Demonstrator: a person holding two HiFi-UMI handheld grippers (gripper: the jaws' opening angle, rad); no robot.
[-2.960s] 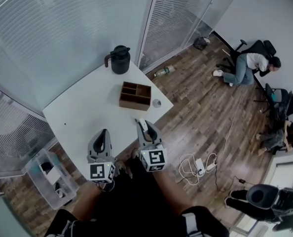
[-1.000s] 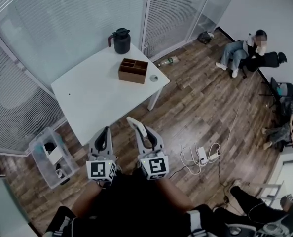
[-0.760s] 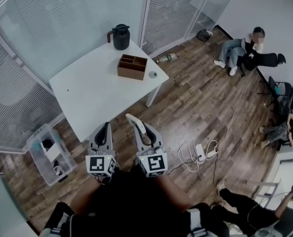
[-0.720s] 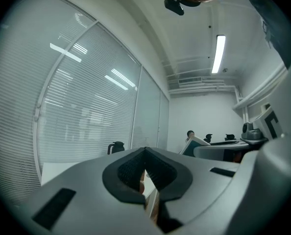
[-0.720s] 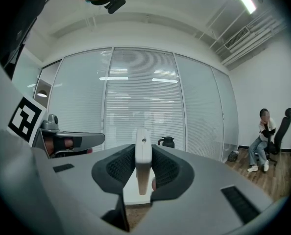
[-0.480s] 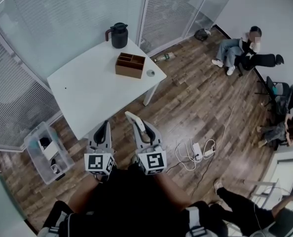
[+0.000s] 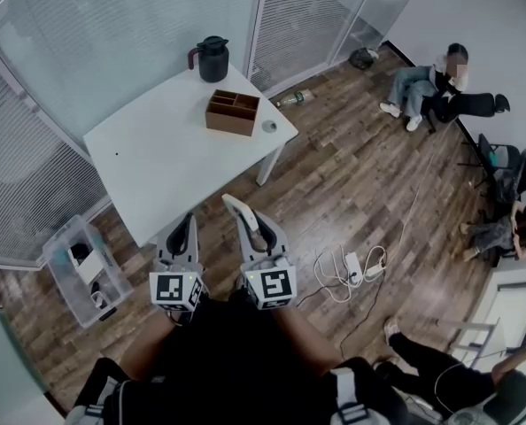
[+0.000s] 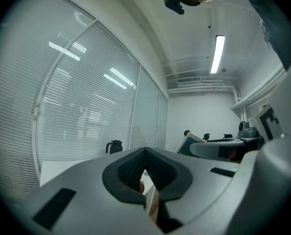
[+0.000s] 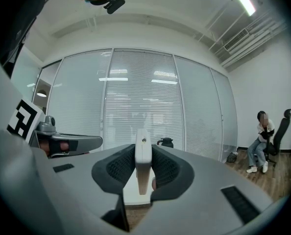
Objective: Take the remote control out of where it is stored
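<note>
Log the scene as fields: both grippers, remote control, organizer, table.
right gripper: shut on the remote control, held on edge
left gripper: shut, empty
remote control: white, out of the organizer, away from the table
wooden organizer: on the white table, near its right edge
black jug: on the table's far corner, beyond the organizer

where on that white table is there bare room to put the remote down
The whole near and left stretch of the table is bare, up to the wooden organizer. The far right edge is crowded: organizer, black jug, small round object.
</note>
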